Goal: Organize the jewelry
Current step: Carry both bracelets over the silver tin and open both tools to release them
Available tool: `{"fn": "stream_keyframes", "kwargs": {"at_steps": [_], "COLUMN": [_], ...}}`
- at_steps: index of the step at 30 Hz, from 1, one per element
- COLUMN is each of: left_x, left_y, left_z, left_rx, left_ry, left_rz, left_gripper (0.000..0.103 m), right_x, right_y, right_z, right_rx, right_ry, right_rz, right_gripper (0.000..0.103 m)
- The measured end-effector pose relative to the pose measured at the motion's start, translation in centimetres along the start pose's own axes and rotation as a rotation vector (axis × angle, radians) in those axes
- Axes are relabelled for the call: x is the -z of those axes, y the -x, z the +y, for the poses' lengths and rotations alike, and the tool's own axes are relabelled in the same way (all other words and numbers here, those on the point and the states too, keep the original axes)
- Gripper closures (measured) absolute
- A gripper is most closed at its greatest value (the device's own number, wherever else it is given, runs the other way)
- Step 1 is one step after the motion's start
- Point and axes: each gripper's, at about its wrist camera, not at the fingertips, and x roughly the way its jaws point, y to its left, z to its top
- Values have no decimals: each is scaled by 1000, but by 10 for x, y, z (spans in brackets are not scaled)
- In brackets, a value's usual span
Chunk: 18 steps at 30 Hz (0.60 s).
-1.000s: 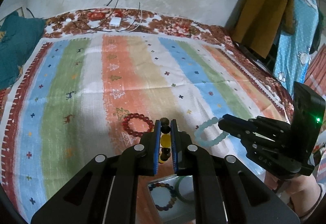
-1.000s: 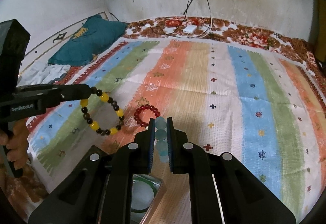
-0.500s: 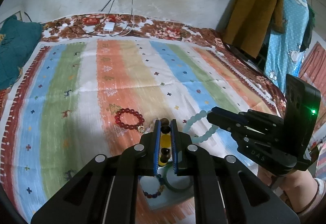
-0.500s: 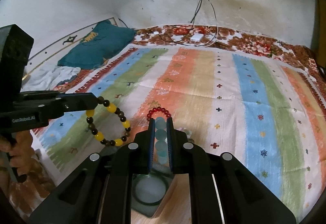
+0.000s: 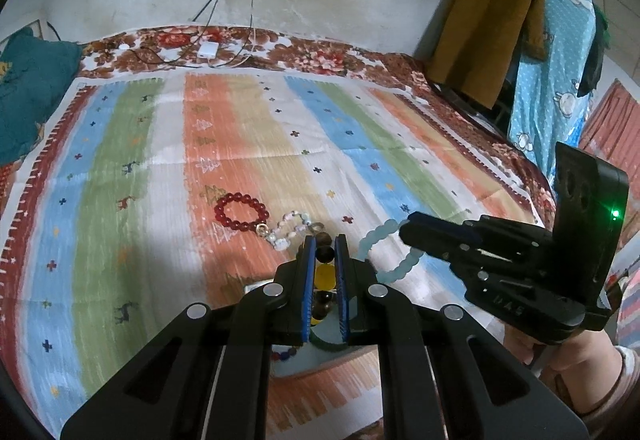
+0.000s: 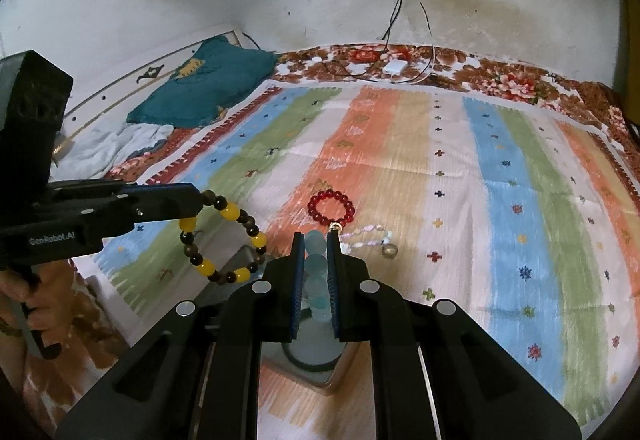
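My left gripper (image 5: 324,242) is shut on a yellow-and-brown bead bracelet (image 5: 323,276), which hangs from it in the right wrist view (image 6: 224,238). My right gripper (image 6: 316,238) is shut on a pale blue bead bracelet (image 6: 316,268), also seen in the left wrist view (image 5: 380,256). Both are held above the bedspread. A red bead bracelet (image 5: 240,211) and a pale pearl-like chain (image 5: 290,228) lie on the orange stripe just beyond. A small box (image 6: 316,360) holding a green bangle sits below both grippers, mostly hidden.
The striped bedspread (image 5: 120,159) covers the bed. A teal pillow (image 6: 208,87) lies at the far left. Chargers and cables (image 5: 208,49) lie by the wall. Clothes (image 5: 492,31) hang at the right. A small ring (image 6: 389,250) lies near the chain.
Both grippers have risen and pulled back with their bracelets. The red bracelet and the pale chain now show farther ahead, and more of the box shows below.
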Motion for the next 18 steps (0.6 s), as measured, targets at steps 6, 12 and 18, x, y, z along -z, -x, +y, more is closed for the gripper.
{"fn": "stream_keyframes", "kwargs": {"at_steps": [6,12,18], "left_x": [10,13,17], "left_y": [3,4,-1], "left_z": [-4,-7,-4], "left_rx": [4,3,-10], "left_ry": [7,0,12], "left_rz": [5,9,38], "left_gripper": [94,94,93], "right_x": [8,13,18], "right_y": [2,1,-7], "right_z": [9,13,6], "right_rx": [-23,-35,-55], "right_ry": [9,9,-35], "right_rz": [19,36,76], "right_gripper": [91,91,64]}}
